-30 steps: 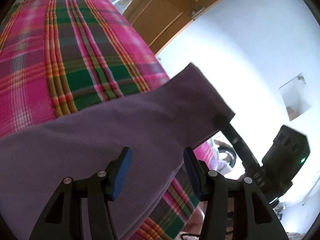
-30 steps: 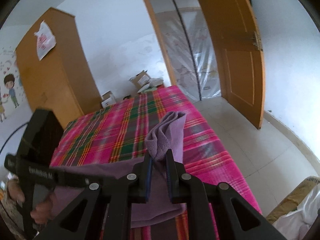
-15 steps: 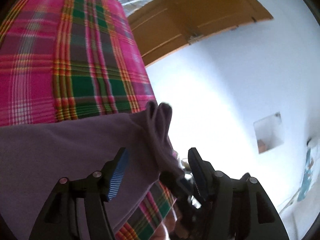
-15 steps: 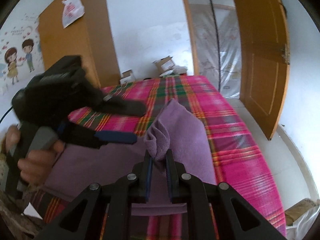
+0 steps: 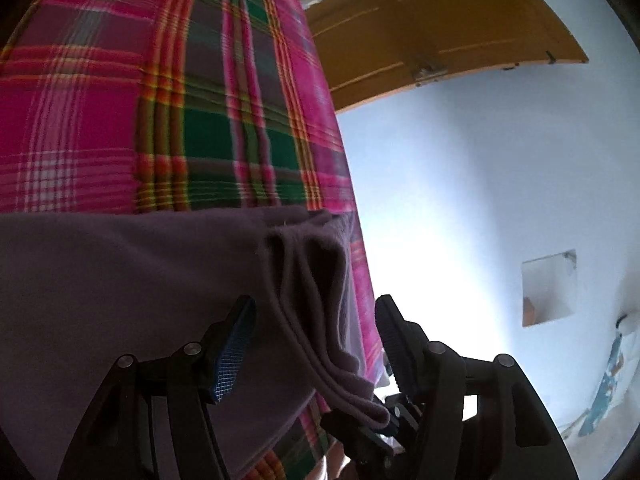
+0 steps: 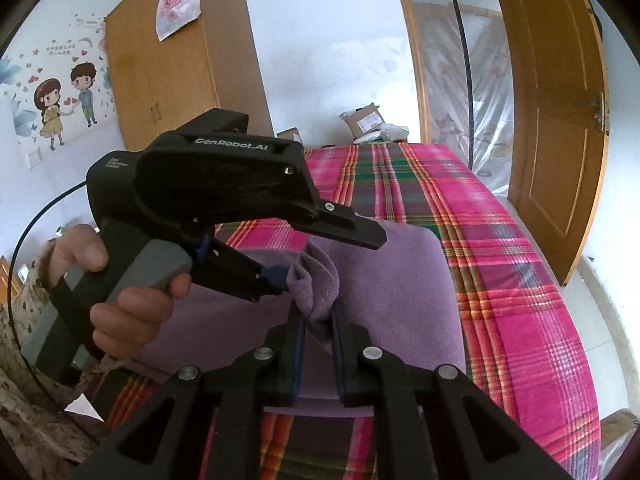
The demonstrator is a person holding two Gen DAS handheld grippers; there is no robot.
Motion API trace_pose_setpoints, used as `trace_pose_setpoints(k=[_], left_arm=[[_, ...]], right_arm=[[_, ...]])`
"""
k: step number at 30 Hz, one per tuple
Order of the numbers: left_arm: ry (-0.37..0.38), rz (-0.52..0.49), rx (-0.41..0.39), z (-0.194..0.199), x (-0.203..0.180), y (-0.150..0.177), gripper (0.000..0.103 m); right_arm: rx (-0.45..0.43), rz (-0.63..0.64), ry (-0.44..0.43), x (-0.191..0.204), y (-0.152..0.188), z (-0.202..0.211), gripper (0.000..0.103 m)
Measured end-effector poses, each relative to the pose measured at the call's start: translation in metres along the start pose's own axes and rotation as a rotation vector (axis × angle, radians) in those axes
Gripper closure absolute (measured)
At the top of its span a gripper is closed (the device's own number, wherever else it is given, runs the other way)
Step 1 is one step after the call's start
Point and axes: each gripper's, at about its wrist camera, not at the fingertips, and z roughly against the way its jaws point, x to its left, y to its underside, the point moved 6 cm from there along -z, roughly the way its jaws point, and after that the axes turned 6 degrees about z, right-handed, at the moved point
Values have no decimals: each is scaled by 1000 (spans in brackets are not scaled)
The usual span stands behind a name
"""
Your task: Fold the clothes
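My right gripper (image 6: 316, 322) pinches a bunched corner of the purple garment (image 6: 400, 280), which lies across the plaid bed (image 6: 520, 280). My left gripper (image 5: 316, 344) gapes wide around the same bunch, holding nothing. If I clamp too shallow, layers could slip and the fold sag crooked.
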Motion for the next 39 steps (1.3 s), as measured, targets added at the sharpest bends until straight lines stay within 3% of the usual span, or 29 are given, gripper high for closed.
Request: trace_pose_setpoints(k=[3, 7, 11, 16, 23, 26, 33, 39], left_arm=[[5, 22, -7, 2, 6, 0, 53], [11, 13, -15, 4, 9, 4, 88], [15, 12, -26, 12, 11, 11, 92], [32, 6, -48, 25, 8, 13, 92], [55, 15, -76, 49, 7, 18, 92], [61, 23, -93, 61, 9, 22, 92], [66, 55, -129, 85, 20, 31, 93], [61, 95, -173, 90, 24, 25, 93]], right_arm=[[7, -2, -5, 3, 2, 0, 89], [23, -6, -5, 3, 1, -4, 88], [50, -2, -10, 6, 3, -2, 87], [49, 32, -10, 14, 3, 10, 69], [23, -3, 46, -1, 8, 30, 68], [18, -27, 66, -8, 10, 39, 63], [87, 13, 100, 4, 29, 33, 58], [78, -19, 98, 4, 31, 33, 56]])
